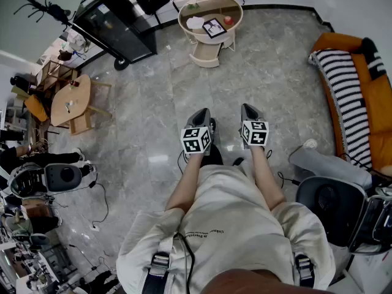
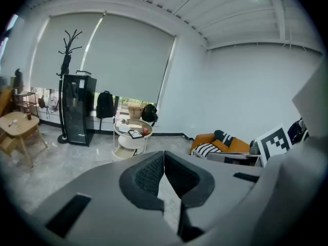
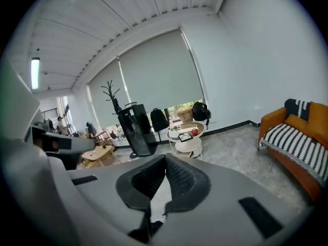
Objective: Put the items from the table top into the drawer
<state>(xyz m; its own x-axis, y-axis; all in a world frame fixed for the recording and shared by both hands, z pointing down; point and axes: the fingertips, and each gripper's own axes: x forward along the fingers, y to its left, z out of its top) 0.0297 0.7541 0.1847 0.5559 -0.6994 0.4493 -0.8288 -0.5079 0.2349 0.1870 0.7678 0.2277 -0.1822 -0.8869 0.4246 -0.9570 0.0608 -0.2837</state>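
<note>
**A:** Left gripper (image 1: 201,112), state?
**B:** Fingers (image 2: 148,174) together, nothing between them. The person holds it out over the grey floor (image 1: 153,103), tipped a little downward.
**A:** Right gripper (image 1: 248,108)?
**B:** Same. Fingers (image 3: 182,176) closed on each other, empty, near the left one.
**A:** Items?
**B:** All on the round worktop (image 1: 186,32), well apart from both grippers: a black-framed picture (image 1: 214,27), a small red thing (image 1: 228,20), a white thing (image 1: 195,22). A cream drawer (image 1: 205,55) sits under the top.
**A:** Surroundings?
**B:** Orange sofa (image 1: 340,41) with a striped blanket (image 1: 349,103) at right, black cabinet (image 1: 113,20) at left.
</note>
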